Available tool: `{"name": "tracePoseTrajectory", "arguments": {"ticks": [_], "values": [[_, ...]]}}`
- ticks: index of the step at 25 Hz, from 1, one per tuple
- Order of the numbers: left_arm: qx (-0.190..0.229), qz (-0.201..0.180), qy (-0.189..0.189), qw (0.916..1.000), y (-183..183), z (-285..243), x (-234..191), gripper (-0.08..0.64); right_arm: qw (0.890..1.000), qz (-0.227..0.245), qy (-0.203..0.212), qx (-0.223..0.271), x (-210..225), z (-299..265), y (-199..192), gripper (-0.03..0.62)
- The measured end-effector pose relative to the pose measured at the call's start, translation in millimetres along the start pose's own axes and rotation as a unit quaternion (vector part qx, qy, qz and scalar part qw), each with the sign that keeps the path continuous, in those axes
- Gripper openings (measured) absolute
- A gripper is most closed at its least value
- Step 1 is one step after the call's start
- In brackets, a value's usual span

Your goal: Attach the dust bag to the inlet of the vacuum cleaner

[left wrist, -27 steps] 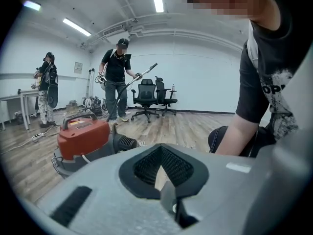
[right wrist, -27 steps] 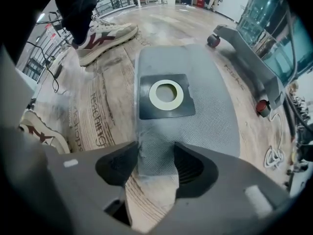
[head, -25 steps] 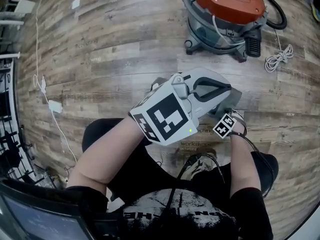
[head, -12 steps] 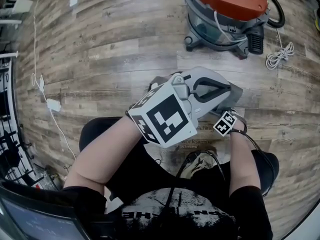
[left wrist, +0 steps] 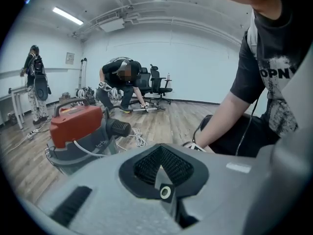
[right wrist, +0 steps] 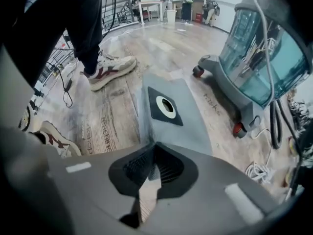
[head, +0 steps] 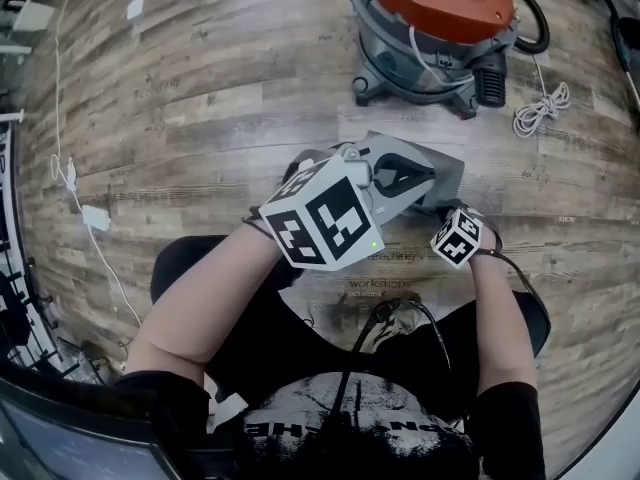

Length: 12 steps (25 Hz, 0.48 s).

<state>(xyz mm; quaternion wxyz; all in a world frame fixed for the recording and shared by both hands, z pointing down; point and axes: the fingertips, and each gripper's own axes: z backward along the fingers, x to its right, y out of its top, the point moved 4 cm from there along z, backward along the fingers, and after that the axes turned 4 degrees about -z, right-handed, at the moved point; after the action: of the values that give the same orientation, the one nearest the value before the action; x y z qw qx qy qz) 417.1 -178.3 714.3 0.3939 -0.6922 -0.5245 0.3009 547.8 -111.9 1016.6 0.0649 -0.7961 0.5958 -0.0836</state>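
Note:
The vacuum cleaner point(head: 430, 18), with an orange lid and a clear grey tank, stands on the wood floor ahead of me. It also shows in both gripper views: vacuum cleaner point(left wrist: 78, 131) at the left, vacuum cleaner point(right wrist: 259, 58) at the right. The grey dust bag point(right wrist: 168, 116), with a black collar round a white-ringed hole, lies between me and it. My right gripper point(right wrist: 151, 151) points steeply down. Its jaws have just been closing and are shut on the bag's near edge. My left gripper point(left wrist: 160, 166) is shut with nothing in it and hides most of the bag point(head: 448, 173) from above.
A coiled white cord point(head: 540, 108) and a black hose point(head: 535, 23) lie by the vacuum. A white cable with an adapter point(head: 95, 216) runs along the floor at the left. My shoes point(right wrist: 110, 70) stand near the bag. People, chairs and tables are far back.
The right gripper's marker cube has risen nearer the camera, and the bag's edge has lifted with it. The left gripper has sunk slightly. The head camera has shifted, sliding the vacuum left in frame.

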Motion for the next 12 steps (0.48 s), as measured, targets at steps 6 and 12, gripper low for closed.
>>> {"name": "tracePoseTrajectory", "arguments": {"ticks": [6, 12], "values": [[-0.080, -0.005, -0.038, 0.9961, -30.2, -16.4, 9.3, 0.123, 0.998, -0.013, 0.011, 0.055, 25.6, 68.4, 24.7, 0.008], [-0.217, -0.080, -0.066, 0.9705, -87.5, -38.2, 26.5, 0.196, 0.994, -0.031, 0.042, 0.095, 35.0, 124.1, 43.5, 0.008]]}}
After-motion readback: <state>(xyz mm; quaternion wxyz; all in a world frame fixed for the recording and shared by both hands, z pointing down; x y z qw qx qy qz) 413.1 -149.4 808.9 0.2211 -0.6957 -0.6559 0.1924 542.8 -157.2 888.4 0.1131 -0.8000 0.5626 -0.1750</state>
